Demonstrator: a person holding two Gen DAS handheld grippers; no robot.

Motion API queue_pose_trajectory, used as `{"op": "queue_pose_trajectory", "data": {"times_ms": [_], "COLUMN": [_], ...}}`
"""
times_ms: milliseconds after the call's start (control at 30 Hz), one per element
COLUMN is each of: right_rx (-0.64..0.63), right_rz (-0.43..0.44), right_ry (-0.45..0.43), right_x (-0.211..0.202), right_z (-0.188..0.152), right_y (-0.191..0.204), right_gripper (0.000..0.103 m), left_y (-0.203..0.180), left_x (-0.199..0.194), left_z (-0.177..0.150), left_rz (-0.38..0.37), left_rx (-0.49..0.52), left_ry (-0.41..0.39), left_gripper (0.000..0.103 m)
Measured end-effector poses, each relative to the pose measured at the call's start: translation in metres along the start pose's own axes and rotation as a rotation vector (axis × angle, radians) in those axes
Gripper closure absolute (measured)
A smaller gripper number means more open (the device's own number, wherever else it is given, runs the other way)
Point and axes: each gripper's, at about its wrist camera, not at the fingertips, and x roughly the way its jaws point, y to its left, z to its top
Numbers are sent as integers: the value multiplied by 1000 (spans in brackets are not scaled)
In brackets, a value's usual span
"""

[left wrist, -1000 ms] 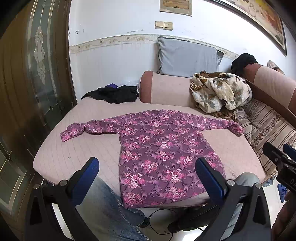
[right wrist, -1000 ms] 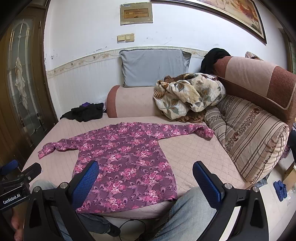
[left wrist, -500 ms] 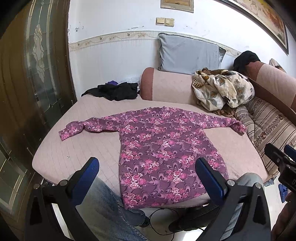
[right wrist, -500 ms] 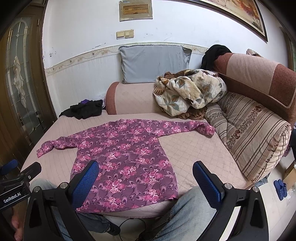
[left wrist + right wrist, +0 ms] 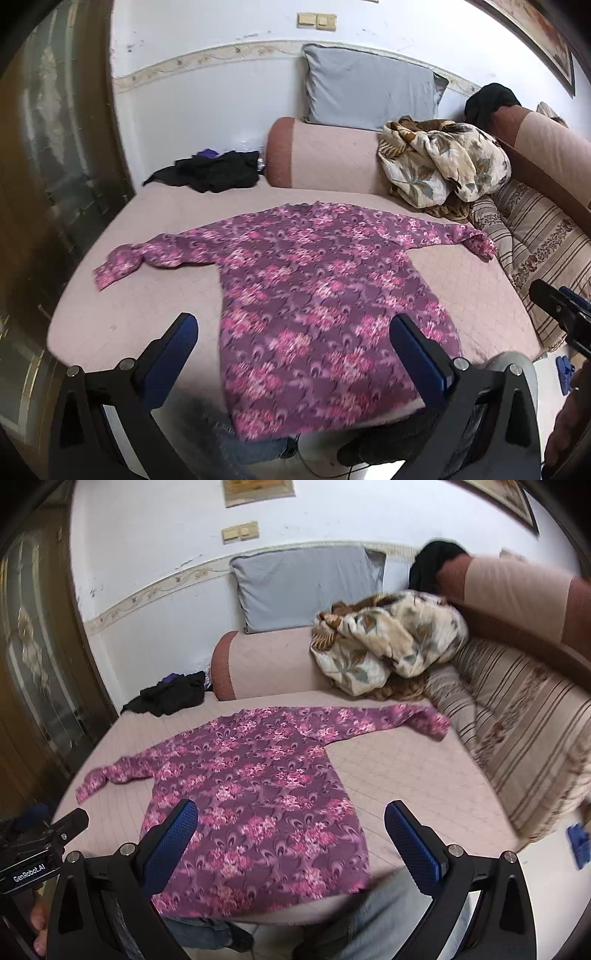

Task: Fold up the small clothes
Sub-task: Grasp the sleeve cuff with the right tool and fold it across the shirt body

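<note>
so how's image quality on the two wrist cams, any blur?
Left wrist: floral top smeared along its near hem, tongs sharp. Right wrist: sofa back and blanket streaked, top's print crisp. Both: strong fisheye bending.

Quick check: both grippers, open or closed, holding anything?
Left gripper: jaws open, empty, above the near hem of the purple floral top.
Right gripper: jaws open, empty, also over the top's near hem.

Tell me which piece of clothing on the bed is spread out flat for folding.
The purple flowered top, lying flat mid-bed with both sleeves stretched out. The black clothes are bunched in a heap at the far left corner, by the bolster.
</note>
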Motion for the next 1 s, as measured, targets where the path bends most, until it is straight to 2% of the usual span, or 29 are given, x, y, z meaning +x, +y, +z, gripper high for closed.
{"op": "queue_pose_trajectory", "data": {"times_ms": [100, 233, 300, 400, 467, 533, 600, 700, 800, 867, 933, 967, 1000], "right_rx": [41, 109, 128, 180, 246, 326, 425, 546, 680, 737, 796, 820, 849], "right_rz": [24, 11, -26, -49, -56, -69, -74, -143, -124, -115, -84, -86, -115], "right_ry": [9, 18, 27, 36, 47, 74, 89, 101, 124, 124, 131, 130, 149], "right_x": [35, 93, 118, 170, 205, 242, 274, 315, 356, 376, 394, 398, 404], "right_z": [18, 54, 69, 99, 115, 126, 131, 135, 137, 142, 145, 146, 149], "right_y": [-26, -79, -104, -151, -187, -228, -266, -316, -356, -371, -378, -381, -386], "right_gripper": [2, 6, 9, 12, 13, 14, 16, 16, 16, 17, 25, 37, 57], "left_y": [-3, -20, -29, -44, -55, -64, -73, -75, -74, -68, -65, -65, -65], "left_x": [32, 97, 128, 191, 229, 262, 295, 316, 325, 328, 337, 339, 340], "left_z": [19, 51, 59, 75, 84, 86, 82, 60, 45, 39, 34, 32, 31], "left_rz": [-36, -89, -106, -172, -211, -248, -326, -383, -364, -354, -386, -391, -391], "left_rx": [-11, 8, 12, -5, -23, -49, -87, -150, -147, -182, -216, -221, -223], "left_ry": [30, 69, 114, 200, 229, 257, 291, 331, 330, 337, 380, 396, 406], "left_gripper": [0, 0, 0, 0, 0, 0, 0, 0, 0, 0, 0, 0, 0]}}
